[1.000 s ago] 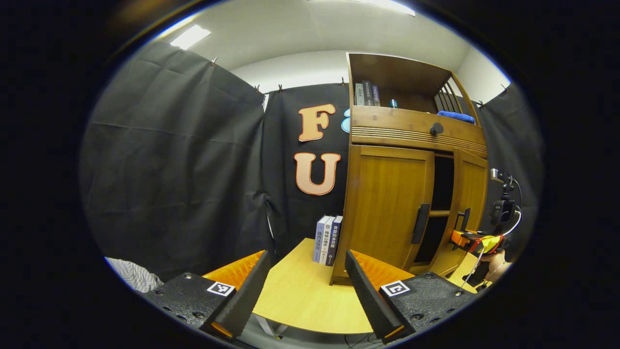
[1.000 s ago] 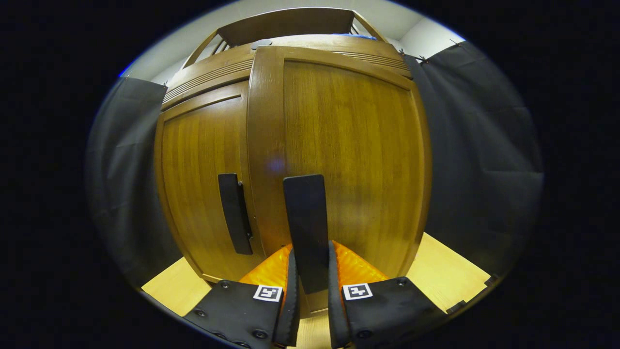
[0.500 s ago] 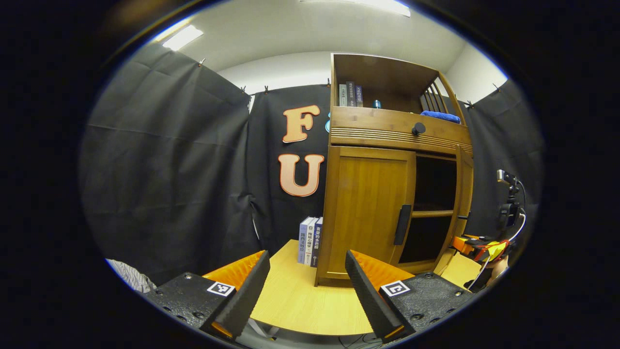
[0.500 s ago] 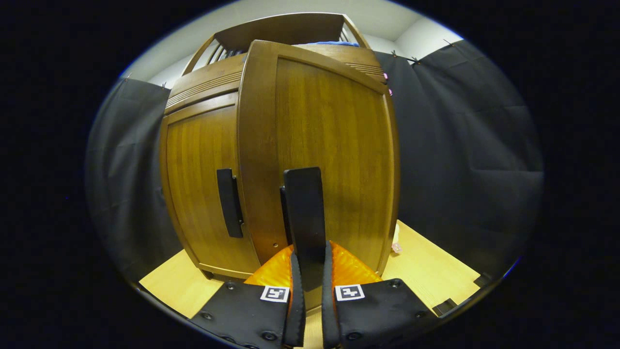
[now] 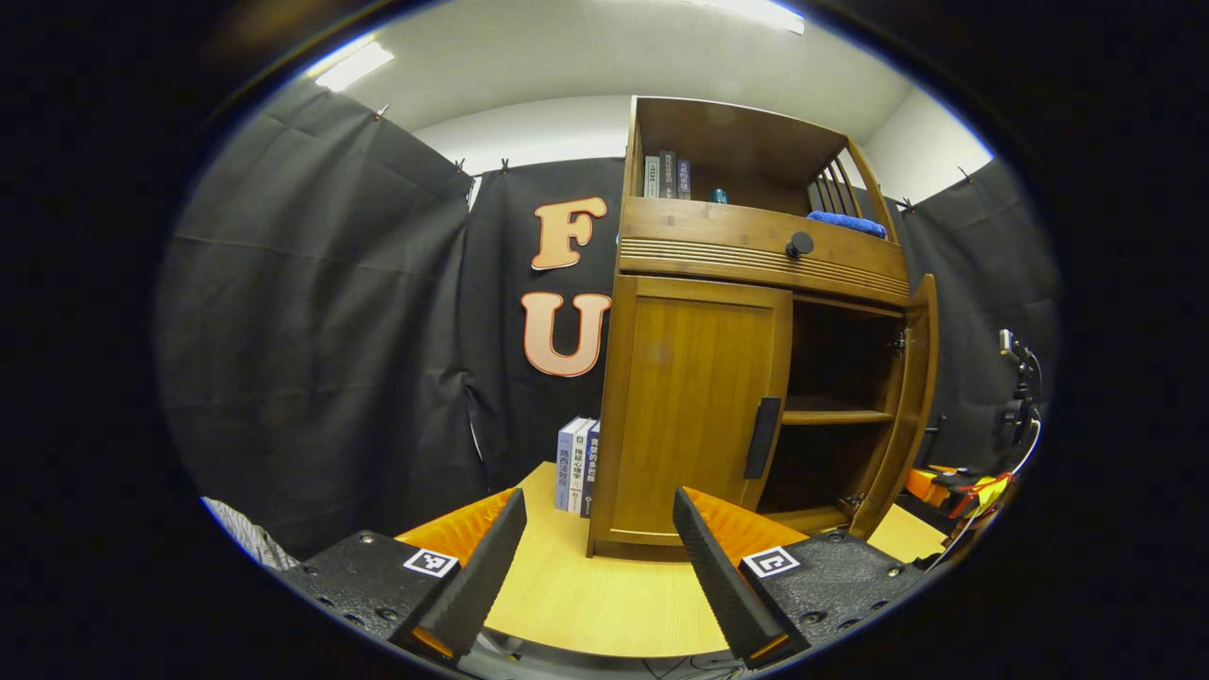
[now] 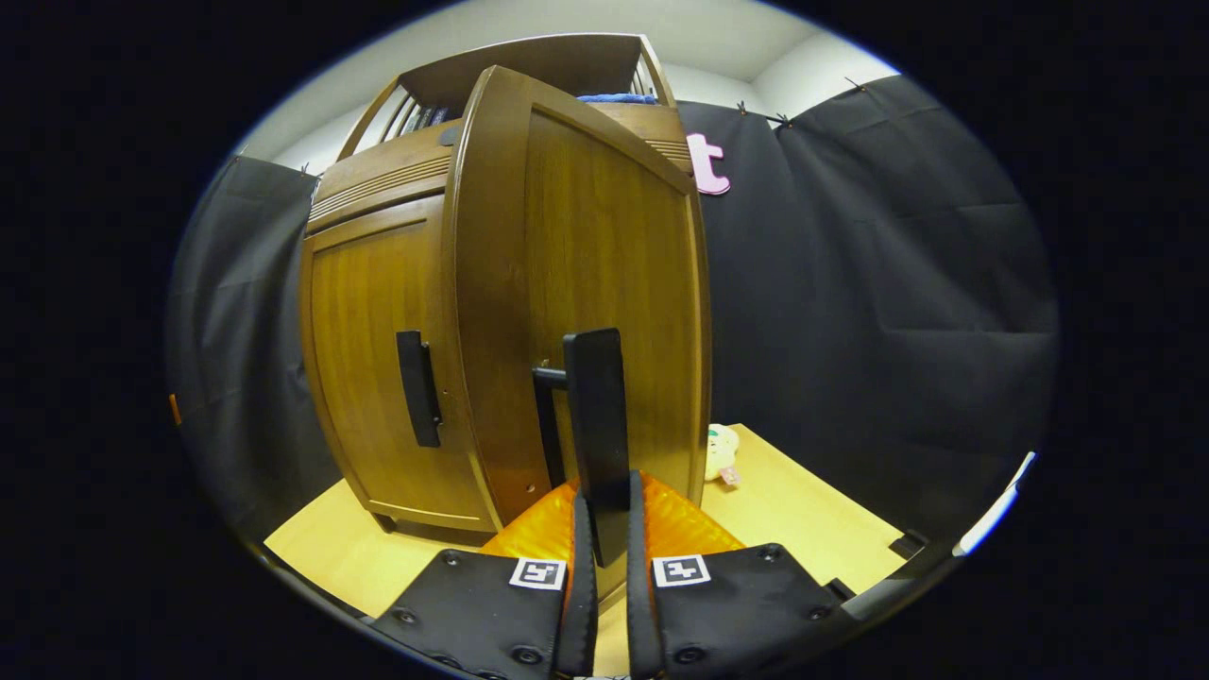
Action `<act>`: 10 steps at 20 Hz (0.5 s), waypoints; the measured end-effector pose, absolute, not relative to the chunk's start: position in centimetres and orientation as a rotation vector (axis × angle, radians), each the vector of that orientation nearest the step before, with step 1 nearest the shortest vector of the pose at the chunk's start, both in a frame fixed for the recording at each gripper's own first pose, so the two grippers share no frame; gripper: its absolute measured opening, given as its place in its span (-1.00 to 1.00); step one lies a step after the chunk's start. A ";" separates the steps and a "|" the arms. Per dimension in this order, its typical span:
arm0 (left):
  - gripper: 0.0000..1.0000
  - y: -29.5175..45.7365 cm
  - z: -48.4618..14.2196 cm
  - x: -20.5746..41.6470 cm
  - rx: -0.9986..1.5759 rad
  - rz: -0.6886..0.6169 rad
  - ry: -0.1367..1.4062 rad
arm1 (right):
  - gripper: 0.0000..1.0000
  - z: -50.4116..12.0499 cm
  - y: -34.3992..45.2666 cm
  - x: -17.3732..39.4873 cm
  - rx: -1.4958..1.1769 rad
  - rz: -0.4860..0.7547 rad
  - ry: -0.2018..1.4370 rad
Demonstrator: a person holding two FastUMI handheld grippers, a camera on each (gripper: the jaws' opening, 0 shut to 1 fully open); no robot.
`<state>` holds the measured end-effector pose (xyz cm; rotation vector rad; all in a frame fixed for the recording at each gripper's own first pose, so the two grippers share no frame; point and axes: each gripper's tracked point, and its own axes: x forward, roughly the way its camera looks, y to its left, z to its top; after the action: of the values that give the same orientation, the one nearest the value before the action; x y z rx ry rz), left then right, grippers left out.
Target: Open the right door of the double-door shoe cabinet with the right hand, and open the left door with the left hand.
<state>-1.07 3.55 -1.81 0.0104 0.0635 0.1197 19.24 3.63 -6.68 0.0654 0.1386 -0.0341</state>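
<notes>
The wooden shoe cabinet stands on a light table. Its left door is closed, with a dark vertical handle at its inner edge. The right door is swung wide open, baring a shelf inside. My left gripper hangs open, well short of the cabinet, holding nothing. In the right gripper view my right gripper is shut on the right door's handle, with the right door edge-on before it and the left door behind. The right gripper also appears far right in the left gripper view.
Several books stand on the table against the cabinet's left side. The top shelf holds books and a blue cloth. A small plush toy lies on the table behind the open door. A striped sleeve is at lower left.
The right door has swung from slightly ajar to wide open, pulled by my right gripper on its handle. My left gripper stays open, and its view has shifted so the cabinet sits more central.
</notes>
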 end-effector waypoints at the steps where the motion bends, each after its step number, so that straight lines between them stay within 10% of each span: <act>1: 0.83 3.3 -2.0 -1.0 0.008 0.114 0.068 | -0.59 -6.5 3.2 18.6 0.068 -0.043 0.143; 2: 0.83 3.1 -2.1 -1.0 0.005 0.107 0.068 | -0.82 -6.8 2.9 18.6 0.063 -0.051 0.148; 10: 0.83 0.7 -2.2 -0.2 0.011 0.018 0.070 | -0.84 -6.5 -0.6 17.6 0.060 -0.136 0.142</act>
<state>-0.23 0.69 -2.24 0.0115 0.0700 0.0179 17.60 -0.56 -6.50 0.0597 0.1424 -0.1360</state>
